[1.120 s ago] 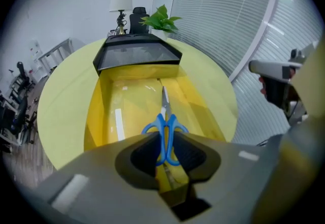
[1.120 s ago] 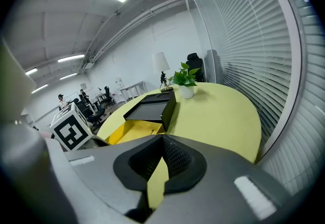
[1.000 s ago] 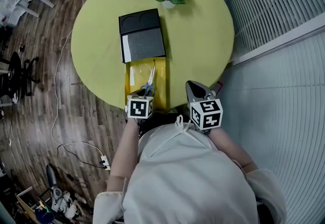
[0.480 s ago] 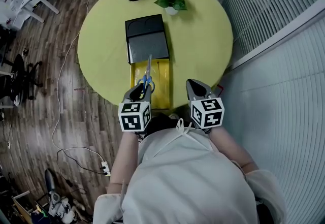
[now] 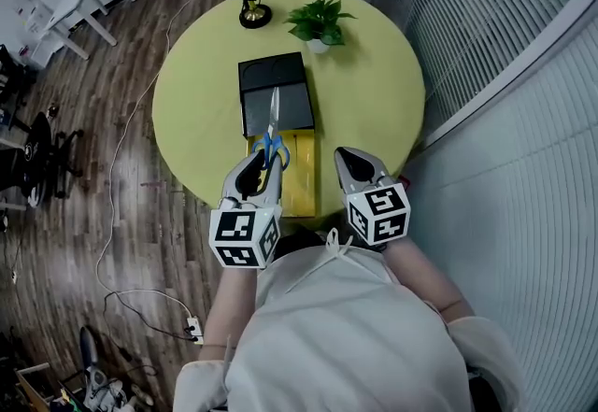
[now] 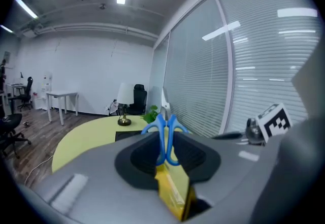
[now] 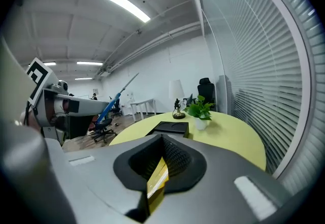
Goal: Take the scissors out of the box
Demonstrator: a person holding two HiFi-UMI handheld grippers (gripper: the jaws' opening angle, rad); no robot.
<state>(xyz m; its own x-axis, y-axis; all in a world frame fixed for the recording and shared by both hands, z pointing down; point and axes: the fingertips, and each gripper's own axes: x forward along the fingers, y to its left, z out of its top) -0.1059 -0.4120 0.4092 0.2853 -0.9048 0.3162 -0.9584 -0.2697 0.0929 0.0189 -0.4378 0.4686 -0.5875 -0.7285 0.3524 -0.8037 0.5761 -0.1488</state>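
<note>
Left gripper (image 5: 263, 161) fingers clamp the scissors (image 5: 273, 123) handles, raised above the box (image 5: 301, 188). Right gripper (image 5: 347, 158) fingers closed, empty.

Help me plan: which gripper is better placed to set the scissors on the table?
Left. The left gripper clamps the scissors by their blue handles above the box; the right gripper is empty.

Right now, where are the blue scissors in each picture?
Head view: scissors in the middle, over the yellow box.
Left gripper view: dead centre, in the left gripper.
Right gripper view: far left, pointing up.
Shared landmark: the potted plant.
</note>
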